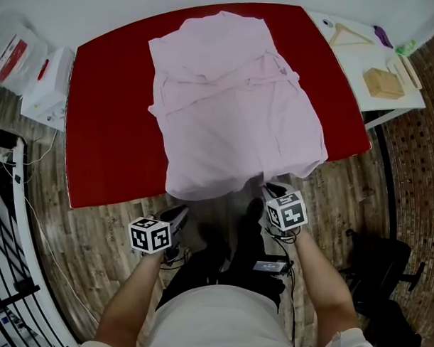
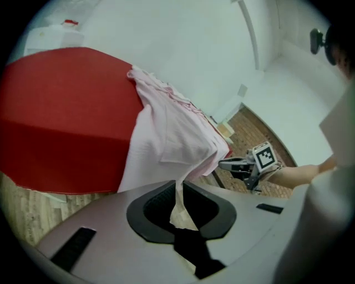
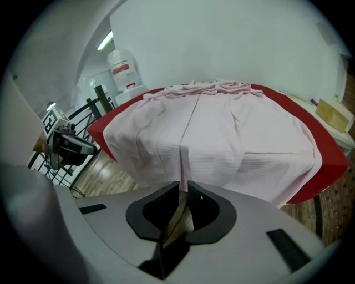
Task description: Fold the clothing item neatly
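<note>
The left tongs (image 1: pixel 177 216) and right tongs (image 1: pixel 273 187) each pinch the pink garment's (image 1: pixel 234 99) hem, which overhangs the red counter (image 1: pixel 112 123).

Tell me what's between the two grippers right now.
The hanging hem of the pink garment stretches between the left gripper and the right gripper, both shut on it. The head view shows this best.

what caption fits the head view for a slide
A pink garment drapes over a red table, near hem pinched by the left gripper and right gripper.
</note>
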The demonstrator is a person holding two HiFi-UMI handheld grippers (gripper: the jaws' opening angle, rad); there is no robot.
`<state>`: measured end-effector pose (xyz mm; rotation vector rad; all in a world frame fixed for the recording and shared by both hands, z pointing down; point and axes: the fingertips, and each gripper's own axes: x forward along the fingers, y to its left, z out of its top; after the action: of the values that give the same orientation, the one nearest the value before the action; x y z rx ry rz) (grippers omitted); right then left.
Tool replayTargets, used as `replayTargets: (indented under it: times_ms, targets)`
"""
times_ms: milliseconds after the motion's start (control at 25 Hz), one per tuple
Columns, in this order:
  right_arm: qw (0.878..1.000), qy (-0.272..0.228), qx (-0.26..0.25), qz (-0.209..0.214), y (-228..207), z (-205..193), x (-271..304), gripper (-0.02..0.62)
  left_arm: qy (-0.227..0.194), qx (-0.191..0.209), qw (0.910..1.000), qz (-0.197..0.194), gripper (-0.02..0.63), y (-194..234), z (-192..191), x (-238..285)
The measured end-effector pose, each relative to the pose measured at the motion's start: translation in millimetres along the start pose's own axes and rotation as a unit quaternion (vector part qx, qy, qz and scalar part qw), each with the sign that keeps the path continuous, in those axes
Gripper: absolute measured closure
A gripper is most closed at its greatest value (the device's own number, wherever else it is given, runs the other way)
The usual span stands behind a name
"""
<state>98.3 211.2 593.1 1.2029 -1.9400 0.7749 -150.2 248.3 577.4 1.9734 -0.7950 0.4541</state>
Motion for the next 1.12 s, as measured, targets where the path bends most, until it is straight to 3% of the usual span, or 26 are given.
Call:
replayTargets:
  times_ms: [120, 200, 440, 680, 840, 960, 1040, 1120]
  targets:
    - [1.0, -0.009, 0.002, -0.008, -4, 3, -5, 0.561, -0.018, 0.002, 0.9989, 0.043, 0.482, 27, 7, -2]
    - [1.0, -0.016, -0.013, -0.011, -2, 9, -10, 0.56, -0.029, 0.011, 0.9973, 0.066, 0.452, 44, 12, -5]
    - [0.995, -0.041, -0.086, -0.001, 11, 59, -24, 0.56, -0.056, 0.033, 0.9943, 0.084, 0.428, 67, 22, -8]
    - [0.98, -0.069, -0.181, 0.035, 31, 148, -6, 0.561, -0.046, 0.076, 0.9933, 0.073, 0.41, 73, 22, 1]
    - [0.958, -0.084, -0.269, 0.048, 47, 224, 32, 0.561, -0.034, 0.108, 0.9921, 0.054, 0.41, 69, 20, 13]
    - [0.935, -0.09, -0.341, 0.043, 60, 281, 72, 0.561, -0.051, 0.1, 0.9929, 0.04, 0.425, 67, 26, 16]
    - [0.926, -0.088, -0.366, 0.04, 66, 313, 101, 0.561, -0.068, 0.082, 0.994, 0.026, 0.564, 63, 29, 14]
    - [0.927, -0.081, -0.364, 0.041, 68, 338, 128, 0.561, -0.088, 0.056, 0.9946, 0.008, 0.589, 56, 30, 10]
